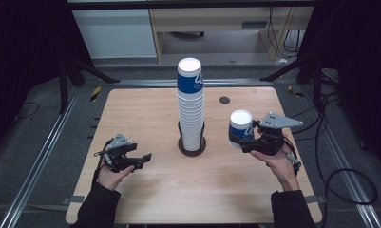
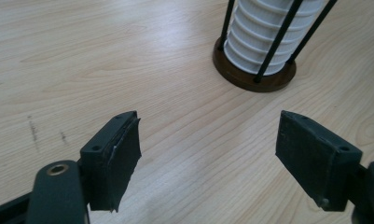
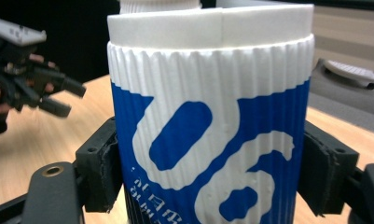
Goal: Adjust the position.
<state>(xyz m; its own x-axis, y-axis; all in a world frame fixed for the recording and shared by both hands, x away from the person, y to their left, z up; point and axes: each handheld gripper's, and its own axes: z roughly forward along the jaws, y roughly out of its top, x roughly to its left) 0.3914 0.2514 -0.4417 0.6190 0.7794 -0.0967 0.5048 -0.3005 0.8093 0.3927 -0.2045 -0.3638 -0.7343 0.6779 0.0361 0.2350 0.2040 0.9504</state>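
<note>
The right gripper (image 1: 247, 142) squeezes an upside-down blue-and-white paper cup (image 1: 240, 127) near the tabletop's (image 1: 145, 190) right edge, right of the tall cup stack (image 1: 190, 107), while the left gripper (image 1: 138, 159) waits wide open and empty.

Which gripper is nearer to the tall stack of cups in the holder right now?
Roughly equal, the right slightly nearer. The right gripper, shut on a single cup, sits just right of the cup stack; the left gripper, open, hangs to its lower left.
</note>
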